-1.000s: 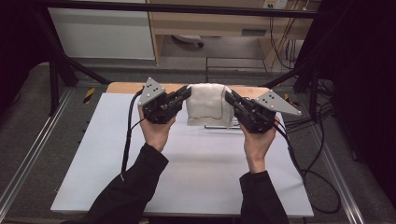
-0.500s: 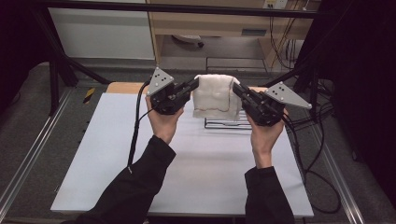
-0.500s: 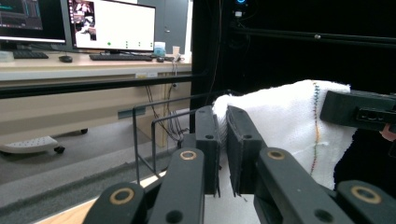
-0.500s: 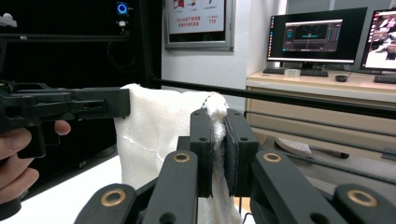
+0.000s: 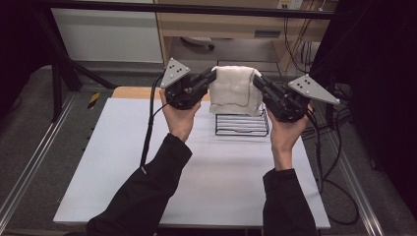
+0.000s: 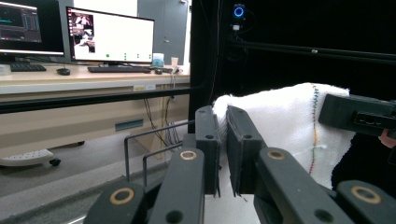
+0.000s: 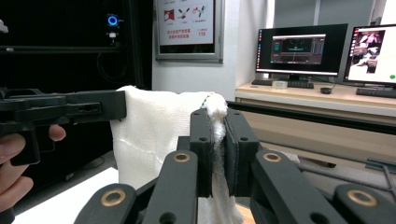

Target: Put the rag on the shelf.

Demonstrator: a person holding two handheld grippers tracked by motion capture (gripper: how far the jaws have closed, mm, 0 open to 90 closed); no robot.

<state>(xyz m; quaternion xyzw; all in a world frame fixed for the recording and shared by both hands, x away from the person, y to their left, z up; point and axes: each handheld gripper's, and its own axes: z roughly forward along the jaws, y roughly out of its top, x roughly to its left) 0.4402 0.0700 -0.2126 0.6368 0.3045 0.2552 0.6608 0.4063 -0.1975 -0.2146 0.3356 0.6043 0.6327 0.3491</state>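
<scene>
A lab: desk monitors (image 7: 302,48), keyboard (image 6: 117,69), black camera frame (image 5: 196,9), trailing cables (image 5: 295,46).

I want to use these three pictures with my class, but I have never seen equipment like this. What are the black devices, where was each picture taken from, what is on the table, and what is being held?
A person stands at a white table and holds a hand-held tool in each hand. Each tool ends in two black jaws that pinch like tongs: the left gripper and the right gripper.

One picture looks down from a camera fixed above the table. The other two come from small cameras riding on the grippers, each looking along its own jaws.

Both grippers are shut on the top corners of a white cloth, so it hangs spread between them. On the table below the cloth stands a black wire rack. Desks and computer monitors stand in the background.
</scene>
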